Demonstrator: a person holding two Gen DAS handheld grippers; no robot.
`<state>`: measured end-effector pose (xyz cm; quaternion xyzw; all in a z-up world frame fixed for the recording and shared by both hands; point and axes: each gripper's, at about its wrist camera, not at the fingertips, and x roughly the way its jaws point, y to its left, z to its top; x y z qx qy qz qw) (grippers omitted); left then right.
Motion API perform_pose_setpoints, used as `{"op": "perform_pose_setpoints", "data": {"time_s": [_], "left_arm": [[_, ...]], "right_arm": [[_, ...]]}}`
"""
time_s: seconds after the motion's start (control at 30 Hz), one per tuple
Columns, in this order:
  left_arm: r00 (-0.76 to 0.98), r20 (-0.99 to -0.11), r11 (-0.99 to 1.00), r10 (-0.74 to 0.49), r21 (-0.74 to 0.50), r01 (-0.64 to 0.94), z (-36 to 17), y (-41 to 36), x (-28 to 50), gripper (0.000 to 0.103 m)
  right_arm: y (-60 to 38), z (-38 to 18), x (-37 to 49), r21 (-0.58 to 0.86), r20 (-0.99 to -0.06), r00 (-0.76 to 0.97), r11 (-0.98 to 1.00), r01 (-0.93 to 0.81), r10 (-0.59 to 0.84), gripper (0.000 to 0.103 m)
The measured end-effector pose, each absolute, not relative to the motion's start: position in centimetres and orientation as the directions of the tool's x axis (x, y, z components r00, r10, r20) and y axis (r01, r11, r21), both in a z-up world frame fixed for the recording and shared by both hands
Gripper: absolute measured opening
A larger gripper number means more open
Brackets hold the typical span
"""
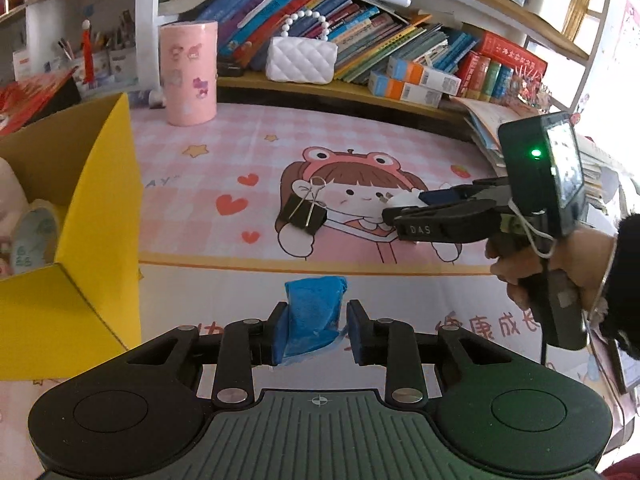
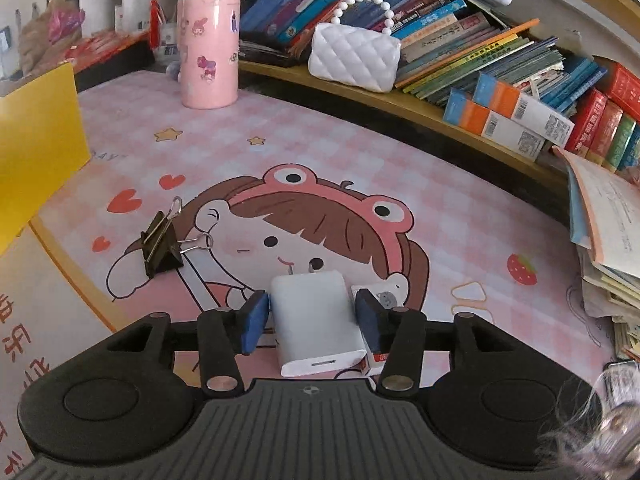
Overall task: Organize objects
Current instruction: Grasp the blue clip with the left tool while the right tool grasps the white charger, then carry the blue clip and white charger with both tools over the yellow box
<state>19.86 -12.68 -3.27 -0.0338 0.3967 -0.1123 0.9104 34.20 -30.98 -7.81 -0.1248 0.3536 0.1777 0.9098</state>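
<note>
Left wrist view showed the left tool (image 1: 314, 326) with its blue-padded fingers set apart, a crumpled blue bag (image 1: 314, 312) resting against the left pad (image 1: 280, 334) and clear of the right one. Whether that tool actually gripped the bag could not be told. Beyond it, on the pink cartoon mat (image 1: 240, 152) covering the tabletop, a black binder clip (image 1: 306, 210) lay near the middle. A yellow cardboard box (image 1: 100, 208) stood open at the left, with a roll of tape (image 1: 34, 236) inside it. From the right, the right tool (image 1: 404, 206) reached in low over the mat around a white charger (image 1: 402, 199).

Right wrist view showed the right tool (image 2: 316, 318) spread moderately, its pads on either side of the white charger (image 2: 316, 316), which lay on the mat (image 2: 360, 160); the left pad (image 2: 254, 320) sat just beside it, and contact could not be confirmed. The binder clip (image 2: 162, 246) sat further left, well apart. A pink cylindrical holder (image 2: 208, 52) stood at the far edge, and a white quilted purse (image 2: 354, 58) rested on the bookshelf (image 2: 400, 104) behind.
</note>
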Motion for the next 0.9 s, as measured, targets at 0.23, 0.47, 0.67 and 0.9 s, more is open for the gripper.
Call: {"op": "perform_pose_setpoints", "data": {"time_s": [0.23, 0.47, 0.67, 0.9], "left_arm": [[0.669, -0.703, 0.970, -0.242, -0.170, 0.172, -2.8, -12.1, 18.4, 0.029], [0.684, -0.684, 0.968, -0.252, -0.187, 0.170, -2.1, -10.6, 16.6, 0.029], [0.684, -0.676, 0.962, -0.273, -0.209, 0.177, -1.9, -8.9, 15.1, 0.029], [0.709, -0.641, 0.955, -0.295, -0.221, 0.197, -1.2, -5.9, 13.5, 0.029]], "right_arm": [[-29.6, -8.2, 34.1, -0.150, -0.703, 0.676, 0.883, -0.445, 0.221, 0.061], [-29.4, -8.2, 33.5, -0.011, -0.739, 0.614, 0.906, -0.423, 0.278, 0.041], [-29.1, -8.1, 32.9, 0.016, -0.743, 0.628, 0.943, -0.332, 0.233, 0.041], [-28.4, -6.0, 27.7, 0.107, -0.744, 0.639, 0.978, -0.178, 0.198, 0.041]]}}
